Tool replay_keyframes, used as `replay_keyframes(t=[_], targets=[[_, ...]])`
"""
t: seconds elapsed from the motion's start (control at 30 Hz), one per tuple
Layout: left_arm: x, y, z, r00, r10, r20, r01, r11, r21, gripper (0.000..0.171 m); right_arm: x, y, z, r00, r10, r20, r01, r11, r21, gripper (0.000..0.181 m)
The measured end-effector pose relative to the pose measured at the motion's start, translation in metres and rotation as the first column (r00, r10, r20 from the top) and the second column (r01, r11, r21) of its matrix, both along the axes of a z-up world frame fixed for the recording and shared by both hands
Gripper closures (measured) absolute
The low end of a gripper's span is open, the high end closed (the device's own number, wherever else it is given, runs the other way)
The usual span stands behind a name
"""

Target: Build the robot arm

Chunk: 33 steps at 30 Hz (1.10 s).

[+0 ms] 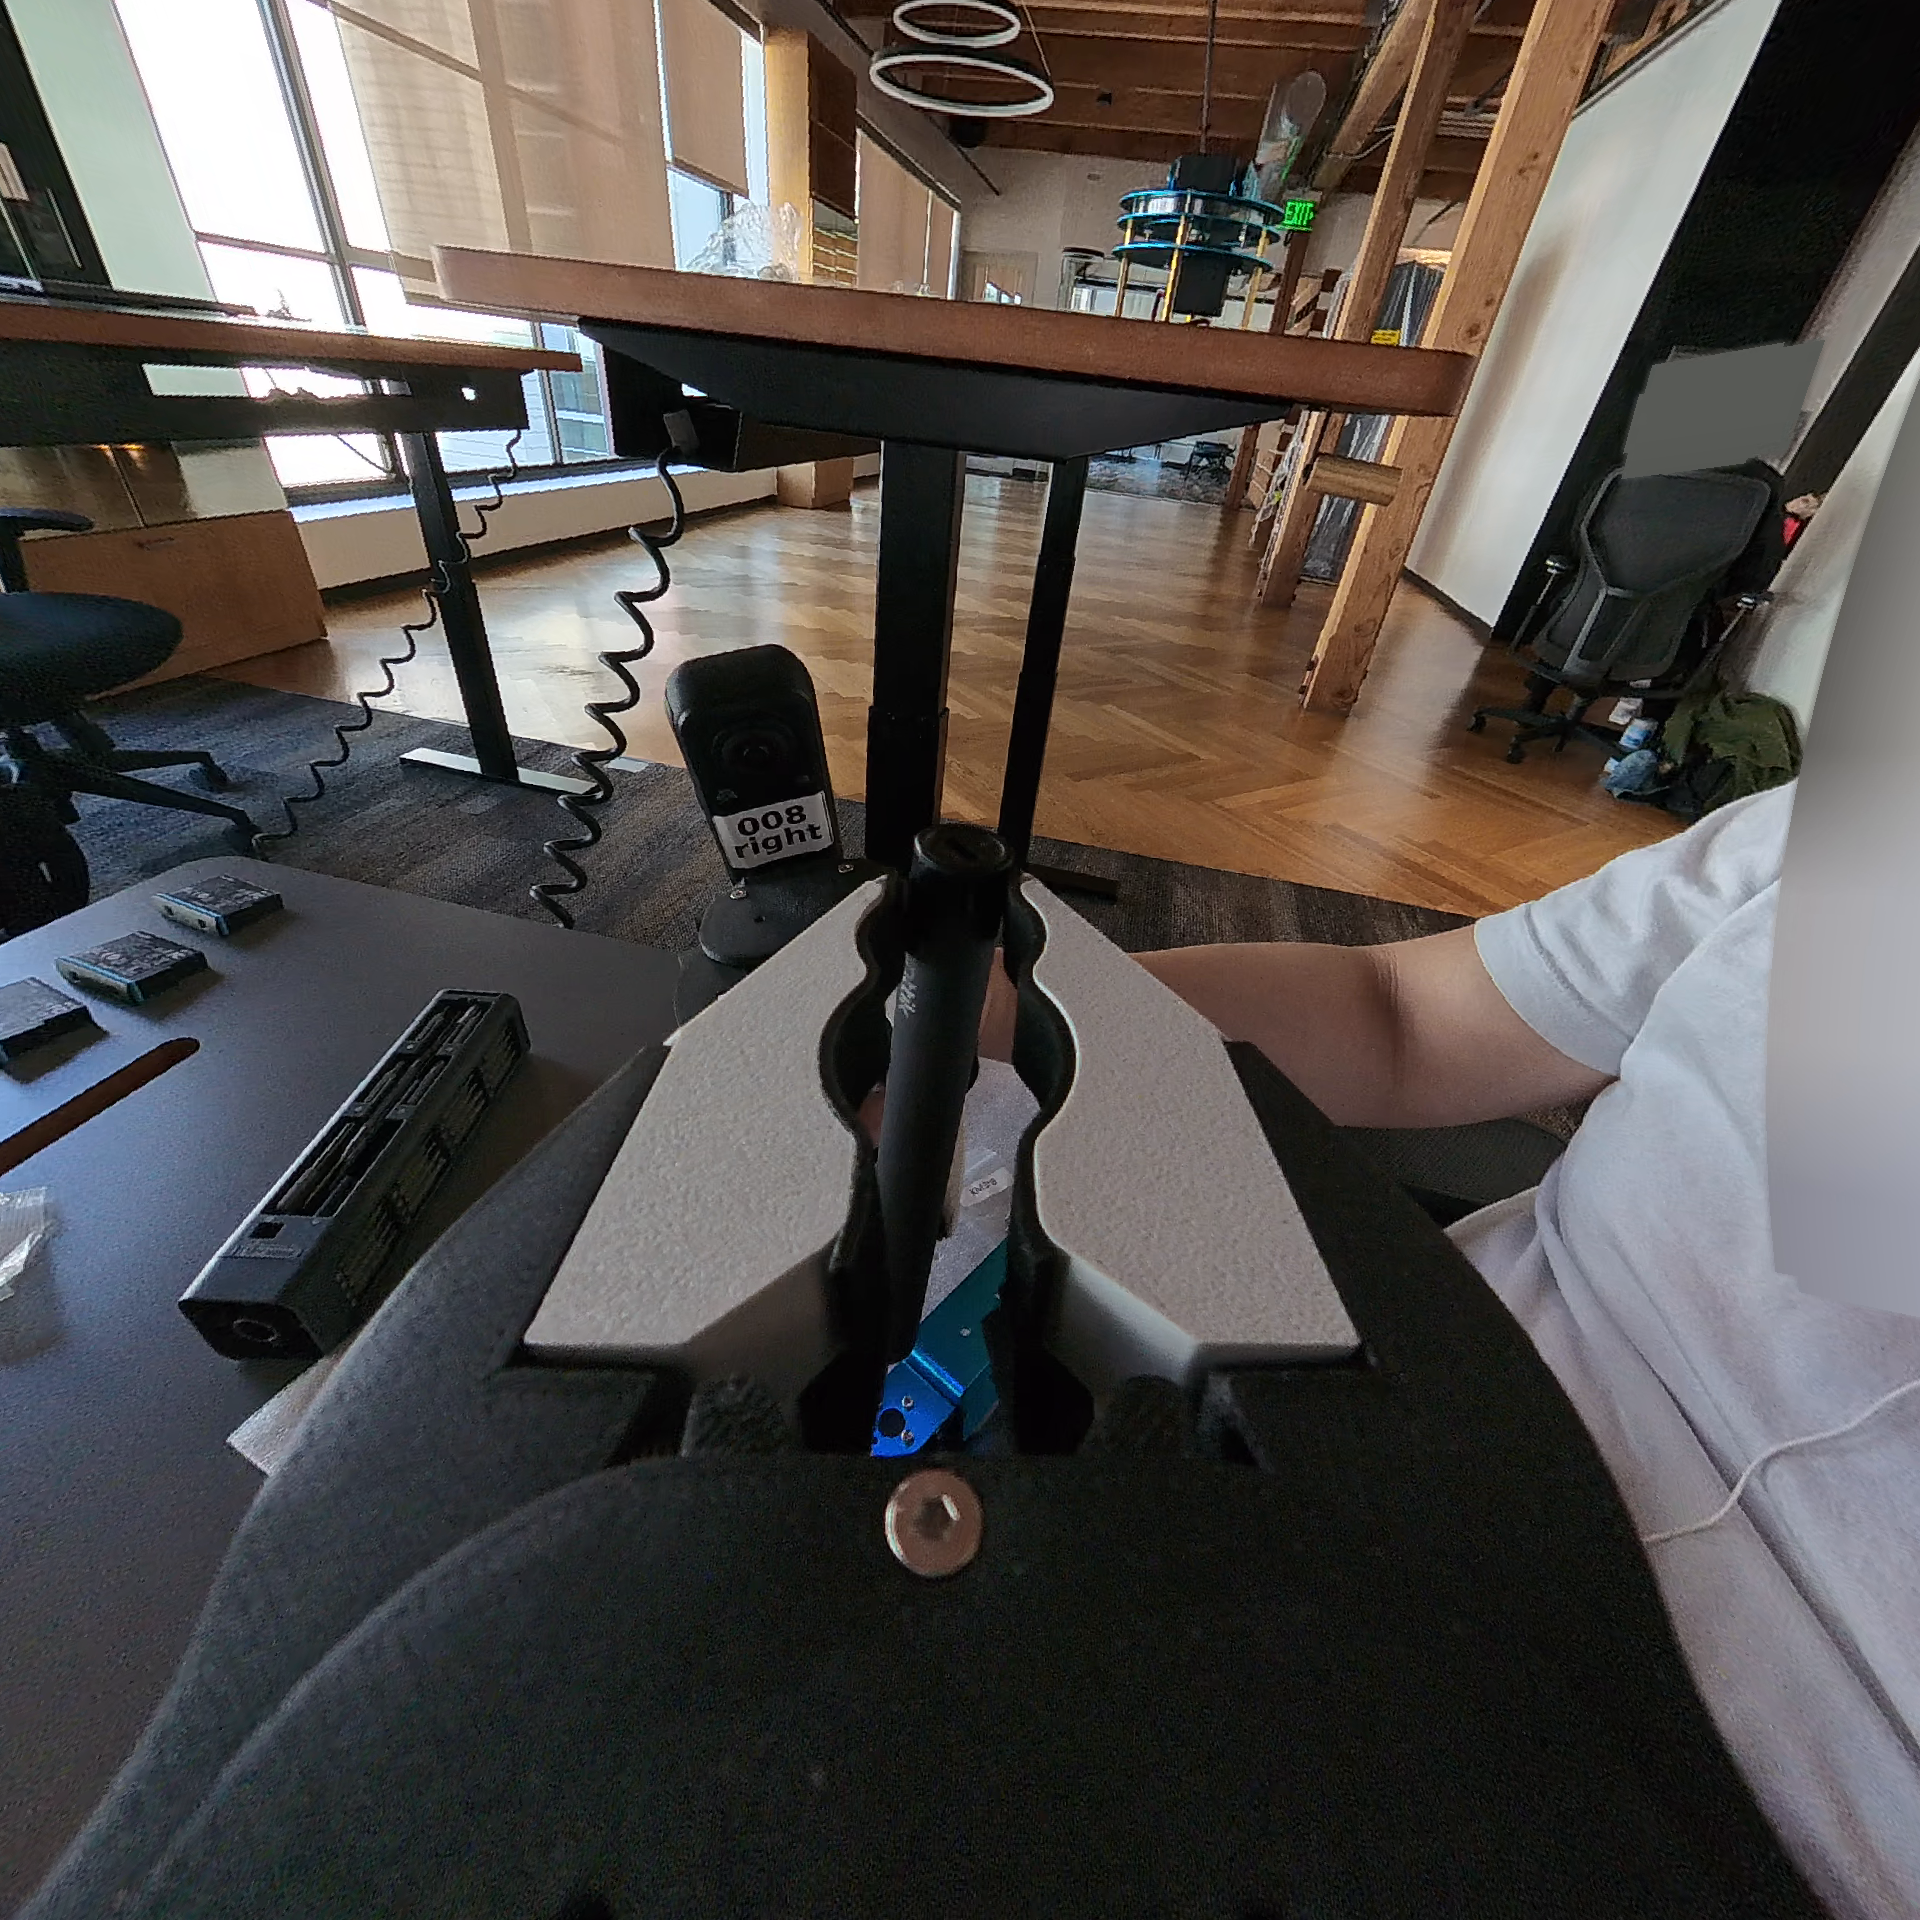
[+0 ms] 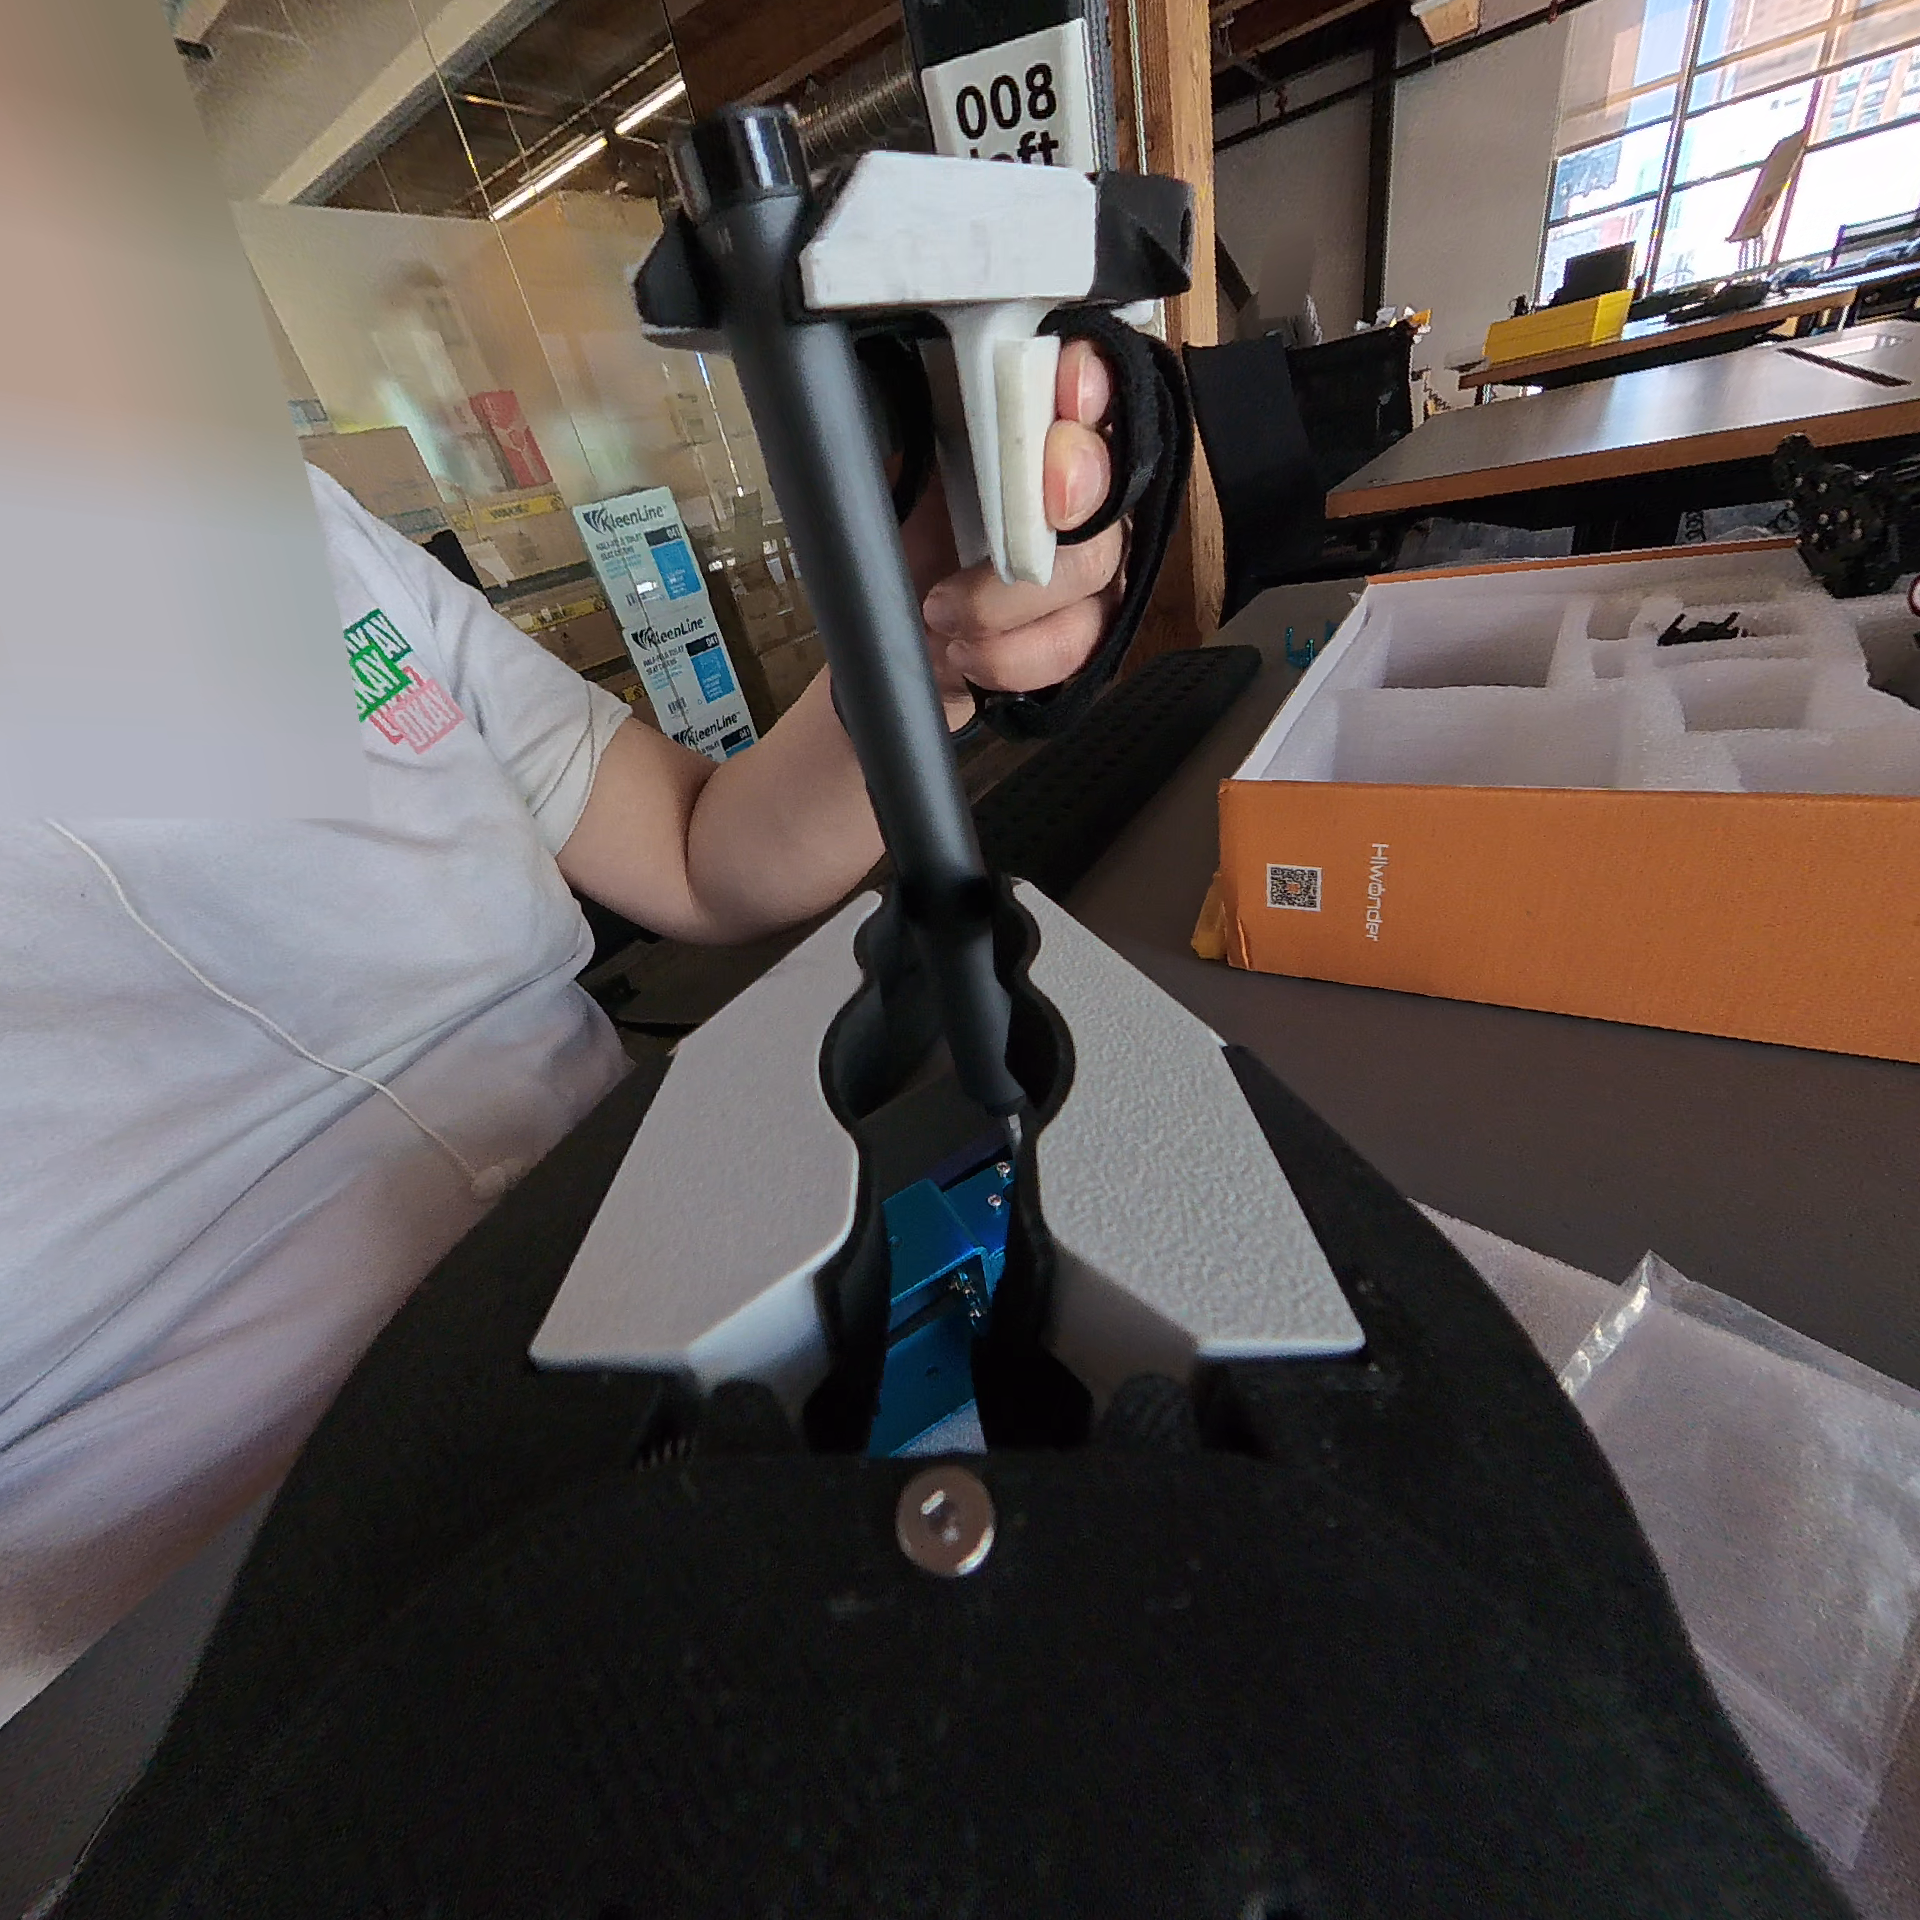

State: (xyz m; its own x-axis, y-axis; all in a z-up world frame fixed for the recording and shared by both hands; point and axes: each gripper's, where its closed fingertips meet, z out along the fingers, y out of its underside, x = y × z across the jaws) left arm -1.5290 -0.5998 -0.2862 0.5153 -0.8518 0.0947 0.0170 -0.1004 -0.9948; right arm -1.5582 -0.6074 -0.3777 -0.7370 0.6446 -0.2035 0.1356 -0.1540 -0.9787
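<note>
My left gripper (image 1: 951,914) is shut on a black pen-shaped screwdriver (image 1: 925,1091) near its top end. In the right wrist view the left gripper (image 2: 748,270) is high up, held by a hand, and the screwdriver (image 2: 862,582) slants down from it. Its thin bit touches a blue metal bracket (image 2: 935,1278). My right gripper (image 2: 945,914) is shut on that bracket, which sits deep between its white fingers. The bracket (image 1: 940,1371) also shows through the left gripper's gap. The right gripper's camera (image 1: 753,769) faces me just beyond.
On the dark table (image 1: 156,1507) lie a black bit case (image 1: 364,1164) and small black modules (image 1: 218,902). An orange box with white foam (image 2: 1558,883), a black perforated tray (image 2: 1122,748) and a clear plastic bag (image 2: 1714,1455) are to the right. A person in a white shirt (image 2: 260,1039) sits close. About 9 centimetres separates my left fingertips from my right.
</note>
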Motion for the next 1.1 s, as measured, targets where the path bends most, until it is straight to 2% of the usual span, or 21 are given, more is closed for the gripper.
replay_keyframes(t=[0.27, 0.77, 0.97, 1.1], targets=[[-0.0008, 0.0009, -0.0003, 1.000, 0.001, 0.004, -0.001, 1.000, -0.005, 0.154, -0.0004, 0.0007, 0.0001, 1.000, 0.005, 0.004, -0.005, 0.999, -0.034, 0.164], [-0.0008, 0.0030, -0.0004, 1.000, 0.002, 0.007, -0.002, 1.000, -0.008, 0.154, -0.0005, 0.0017, 0.0000, 0.999, -0.034, -0.012, 0.034, 0.999, 0.010, 0.165], [-0.0013, 0.0035, -0.0007, 1.000, -0.005, -0.004, 0.005, 1.000, -0.013, 0.154, -0.0006, 0.0017, 0.0004, 1.000, 0.026, -0.015, -0.027, 0.998, -0.057, 0.164], [-0.0010, 0.0040, -0.0008, 1.000, -0.018, -0.003, 0.018, 1.000, -0.020, 0.154, -0.0002, 0.0005, 0.0006, 0.989, 0.146, 0.005, -0.145, 0.983, -0.115, 0.164]])
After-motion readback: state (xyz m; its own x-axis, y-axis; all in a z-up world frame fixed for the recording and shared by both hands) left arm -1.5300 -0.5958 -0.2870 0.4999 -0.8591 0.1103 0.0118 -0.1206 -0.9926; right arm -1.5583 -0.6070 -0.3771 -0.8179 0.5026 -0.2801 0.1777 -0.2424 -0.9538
